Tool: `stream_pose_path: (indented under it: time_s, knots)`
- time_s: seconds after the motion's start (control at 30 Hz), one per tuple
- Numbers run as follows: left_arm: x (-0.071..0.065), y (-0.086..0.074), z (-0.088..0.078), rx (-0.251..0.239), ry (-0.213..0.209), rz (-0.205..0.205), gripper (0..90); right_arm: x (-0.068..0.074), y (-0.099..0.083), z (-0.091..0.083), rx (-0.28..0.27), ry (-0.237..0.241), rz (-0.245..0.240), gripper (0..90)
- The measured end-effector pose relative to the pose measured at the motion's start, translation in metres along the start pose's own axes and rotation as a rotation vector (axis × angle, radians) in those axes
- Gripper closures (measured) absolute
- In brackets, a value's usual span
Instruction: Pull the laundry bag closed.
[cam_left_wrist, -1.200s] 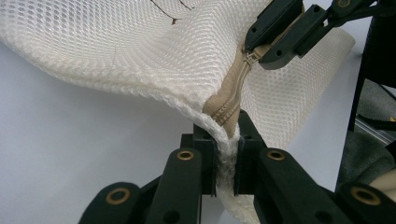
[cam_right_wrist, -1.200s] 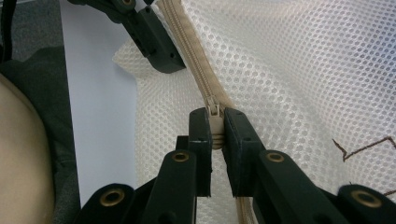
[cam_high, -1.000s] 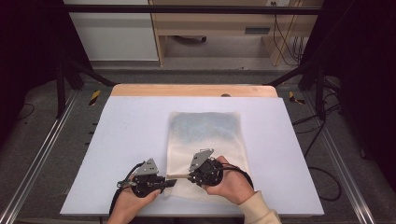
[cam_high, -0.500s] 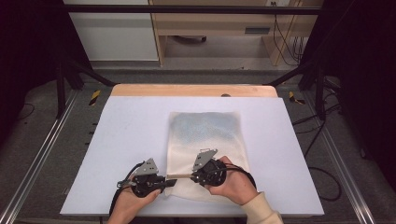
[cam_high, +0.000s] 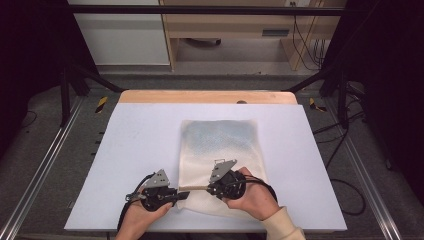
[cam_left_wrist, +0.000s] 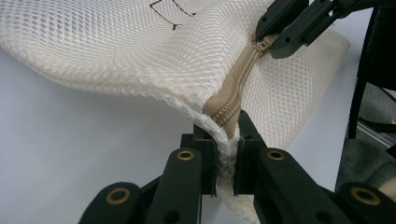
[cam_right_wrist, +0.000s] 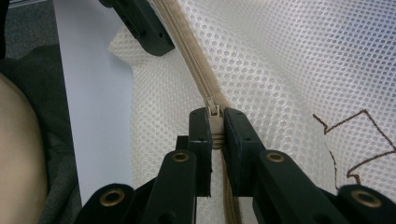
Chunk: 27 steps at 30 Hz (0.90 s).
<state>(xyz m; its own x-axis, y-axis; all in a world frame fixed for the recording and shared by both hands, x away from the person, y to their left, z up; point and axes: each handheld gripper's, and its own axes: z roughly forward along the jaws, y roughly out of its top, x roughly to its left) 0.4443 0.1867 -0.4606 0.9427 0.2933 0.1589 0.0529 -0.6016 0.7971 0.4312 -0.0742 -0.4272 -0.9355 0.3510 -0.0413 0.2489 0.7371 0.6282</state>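
- The mesh bag (cam_high: 220, 160) lies flat on the white worktop (cam_high: 135, 150), its near edge lifted between my two tongs; every place below is given from the bag's zip (cam_left_wrist: 236, 88).
- My left tongs (cam_left_wrist: 227, 156) are clamped on the bag's corner, right at the end of the zip, holding the fabric taut.
- My right tongs (cam_right_wrist: 215, 122) are closed on the zip's slider (cam_right_wrist: 214, 112), a little way along the zip from the left tongs.
- I judge the step to be running the slider along the zip. To do it well I'd keep the left tongs still as an anchor, pull the right tongs straight along the tape line, not upward, and keep the tape stretched so the mesh doesn't bunch into the teeth.
- I'd watch for mesh folding under the slider just beside the zip.
- Hard to make out: whether the teeth behind the slider are joined or parted, since the tongs cover them.
- The far end of the zip is cut off in both gripper views, and in the high view my right hand (cam_high: 252, 195) covers it.
- The bag's contents show as a dim bluish patch.
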Motion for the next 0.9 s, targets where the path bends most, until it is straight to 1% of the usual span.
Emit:
stream_pose_path:
  time_s: [0.1, 0.17, 0.23, 0.3, 0.33, 0.47, 0.6, 0.9]
  knots:
    - [0.000, 0.001, 0.001, -0.001, -0.003, 0.016, 82.4, 0.000, -0.002, -0.003, -0.002, -0.011, 0.004, 82.2]
    - [-0.001, 0.002, 0.000, -0.006, -0.002, 0.010, 82.4, -0.001, -0.003, -0.005, -0.006, -0.014, 0.013, 82.2]
    - [-0.001, 0.001, 0.000, -0.006, -0.002, 0.002, 82.4, -0.001, -0.004, -0.006, -0.004, -0.017, 0.013, 82.2]
    - [-0.001, 0.001, 0.000, -0.007, -0.004, 0.010, 82.5, -0.001, -0.004, -0.007, -0.008, -0.018, 0.015, 82.2]
    - [-0.001, 0.002, 0.000, -0.007, -0.004, 0.010, 82.4, -0.001, -0.005, -0.008, -0.011, -0.016, 0.020, 82.2]
    - [-0.001, 0.002, 0.000, -0.010, -0.005, 0.004, 82.4, -0.001, -0.005, -0.009, -0.013, -0.015, 0.018, 82.2]
    - [-0.001, 0.002, -0.001, -0.011, -0.003, 0.007, 82.4, -0.001, -0.005, -0.010, -0.008, -0.017, 0.016, 82.2]
    - [-0.001, 0.002, -0.001, -0.013, -0.003, 0.008, 82.5, -0.003, -0.008, -0.013, -0.016, -0.018, 0.032, 82.2]
